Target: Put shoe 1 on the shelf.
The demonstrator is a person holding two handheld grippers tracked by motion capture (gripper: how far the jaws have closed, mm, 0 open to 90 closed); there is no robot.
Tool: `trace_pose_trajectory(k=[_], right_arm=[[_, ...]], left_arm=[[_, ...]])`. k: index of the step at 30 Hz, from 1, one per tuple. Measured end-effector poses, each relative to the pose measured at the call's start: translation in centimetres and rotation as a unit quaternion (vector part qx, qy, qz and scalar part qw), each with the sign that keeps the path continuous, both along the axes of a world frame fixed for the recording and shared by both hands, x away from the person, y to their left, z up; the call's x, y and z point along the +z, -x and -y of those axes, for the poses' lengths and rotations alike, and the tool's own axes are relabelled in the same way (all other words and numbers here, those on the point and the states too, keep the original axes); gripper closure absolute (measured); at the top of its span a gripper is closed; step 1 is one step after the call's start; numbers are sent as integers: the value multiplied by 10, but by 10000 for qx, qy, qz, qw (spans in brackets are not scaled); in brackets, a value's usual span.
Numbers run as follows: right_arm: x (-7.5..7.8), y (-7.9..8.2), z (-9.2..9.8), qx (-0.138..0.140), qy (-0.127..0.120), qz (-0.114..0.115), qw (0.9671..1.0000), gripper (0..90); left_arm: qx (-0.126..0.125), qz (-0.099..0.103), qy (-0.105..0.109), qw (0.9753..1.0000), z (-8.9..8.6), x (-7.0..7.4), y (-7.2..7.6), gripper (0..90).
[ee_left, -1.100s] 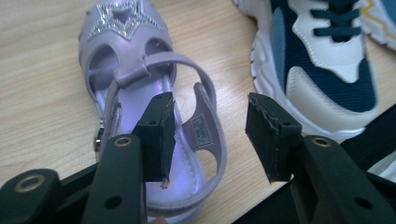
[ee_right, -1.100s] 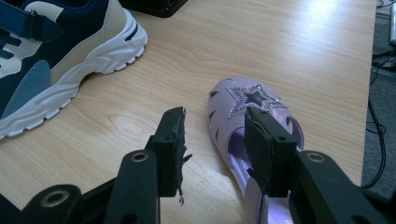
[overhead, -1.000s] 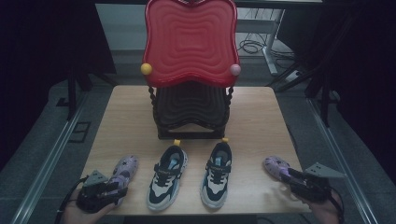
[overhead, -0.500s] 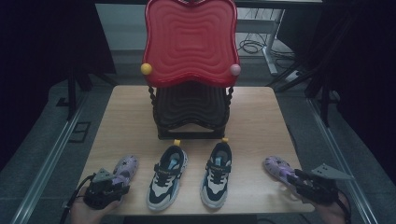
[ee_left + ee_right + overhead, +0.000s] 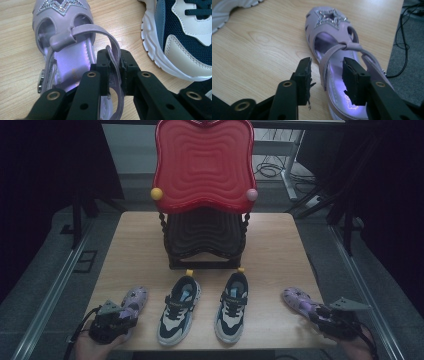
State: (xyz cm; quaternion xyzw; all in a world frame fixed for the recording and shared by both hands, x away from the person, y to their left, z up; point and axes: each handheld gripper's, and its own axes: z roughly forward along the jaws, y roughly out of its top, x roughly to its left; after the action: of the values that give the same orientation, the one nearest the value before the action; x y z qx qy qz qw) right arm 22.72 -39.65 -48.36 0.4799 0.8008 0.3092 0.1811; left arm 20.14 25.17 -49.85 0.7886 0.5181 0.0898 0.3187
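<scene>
Two purple sandals lie at the front corners of the wooden table point(image 5: 140, 240). My left gripper point(image 5: 120, 320) point(image 5: 114, 65) is shut on the heel strap of the left sandal point(image 5: 134, 300) point(image 5: 67, 45). My right gripper point(image 5: 330, 317) point(image 5: 326, 75) is open, its jaws straddling the inner strap of the right sandal point(image 5: 297, 299) point(image 5: 332, 37) without pinching it. Between the sandals stands a pair of navy and white sneakers point(image 5: 181, 309) point(image 5: 233, 305), toes toward the front edge; one sneaker point(image 5: 182, 37) lies right beside the left sandal.
A red and black shoe rack point(image 5: 204, 190) with a wavy red top stands at the table's middle back, a yellow knob point(image 5: 156, 194) and a pink knob point(image 5: 251, 194) at its sides. Dark floor, cables and metal frames surround the table.
Both grippers have stayed at the sandals with only slight shifts; the left one sits a little farther back along its sandal than a second ago.
</scene>
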Motion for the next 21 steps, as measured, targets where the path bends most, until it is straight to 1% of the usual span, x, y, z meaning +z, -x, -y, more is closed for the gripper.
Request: trace_pose_trajectory(k=[3,4,6,9,10,11,15,19,21], right_arm=[[-2,-2,0,34,1,-71,10000,654],[-4,-3,-1,74,36,-151,9999,697],[-5,-5,-1,85,41,-247,9997,730],[-7,-9,-1,124,72,-381,9992,755],[-7,-9,-1,124,72,-381,9992,755],[-8,-12,-2,135,82,-447,9989,768],[-11,-16,-2,197,10,-596,9980,810],[-11,-17,-2,228,23,-638,9977,835],[-11,-18,-2,225,21,-640,9977,842]], left_arm=[[-2,3,-3,10000,0,0,0,806],[-6,2,-4,10000,0,0,0,809],[-11,1,-2,10000,0,0,0,812],[-6,-14,26,10000,-1,0,-1,813],[-6,-14,26,10000,-1,0,-1,814],[-12,-17,18,10000,-1,0,-1,814],[-8,-16,14,10000,-1,0,-1,819],[-14,-17,-12,10000,-1,0,-1,826],[-5,22,-46,10000,-1,1,0,833]])
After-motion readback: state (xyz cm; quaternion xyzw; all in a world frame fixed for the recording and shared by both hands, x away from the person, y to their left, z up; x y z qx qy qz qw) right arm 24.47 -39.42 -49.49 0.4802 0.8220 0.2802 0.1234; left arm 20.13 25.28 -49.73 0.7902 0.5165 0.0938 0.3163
